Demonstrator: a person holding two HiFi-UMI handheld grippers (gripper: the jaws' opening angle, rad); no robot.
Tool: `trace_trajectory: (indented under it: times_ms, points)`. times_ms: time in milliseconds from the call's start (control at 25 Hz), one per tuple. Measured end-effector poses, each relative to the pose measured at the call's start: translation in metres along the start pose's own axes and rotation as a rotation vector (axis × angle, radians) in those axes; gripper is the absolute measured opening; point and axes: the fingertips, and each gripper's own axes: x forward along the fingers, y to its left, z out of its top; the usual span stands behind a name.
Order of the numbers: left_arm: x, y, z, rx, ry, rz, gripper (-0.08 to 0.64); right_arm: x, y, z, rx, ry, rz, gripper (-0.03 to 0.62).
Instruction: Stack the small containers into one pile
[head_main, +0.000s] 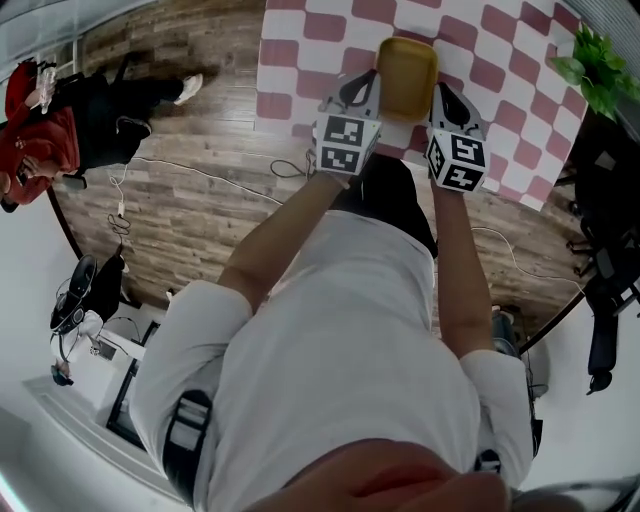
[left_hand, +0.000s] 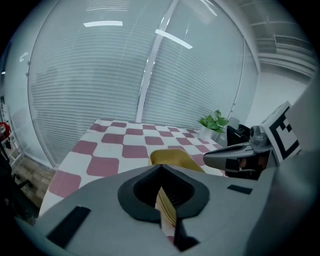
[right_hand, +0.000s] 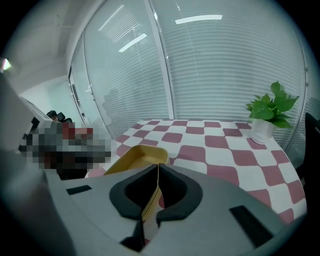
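We see a pink-and-white checked cloth (head_main: 500, 60) covering the bench, with a potted plant (right_hand: 270, 112) in a white pot near its edge. Closed blinds (left_hand: 100, 75) hang behind glass. A wood-plank floor (head_main: 190, 215) lies below, with a black chair (head_main: 605, 280) and a person in red (head_main: 35, 135).
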Motion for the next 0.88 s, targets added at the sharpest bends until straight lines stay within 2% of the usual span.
trace_trajectory:
  times_ms: [120,320,480,600,880]
  points:
    - [0.013,0.0,-0.012,0.009,0.016,-0.018,0.034,0.01,0.003,-0.01,-0.019,0.011,0.005,0.034]
    - [0.023,0.003,-0.02,0.047,0.001,-0.046,0.034,0.019,0.003,-0.018,-0.102,-0.001,-0.003,0.034]
    - [0.014,0.007,-0.014,0.019,0.005,-0.046,0.032,0.012,0.004,-0.012,-0.096,-0.003,0.005,0.034]
    - [-0.01,0.001,0.009,0.036,-0.034,-0.046,0.034,-0.011,0.009,0.012,-0.097,-0.037,0.028,0.034]
    - [-0.079,-0.04,0.082,0.099,-0.163,-0.179,0.034,-0.077,0.035,0.087,-0.163,-0.155,0.122,0.034]
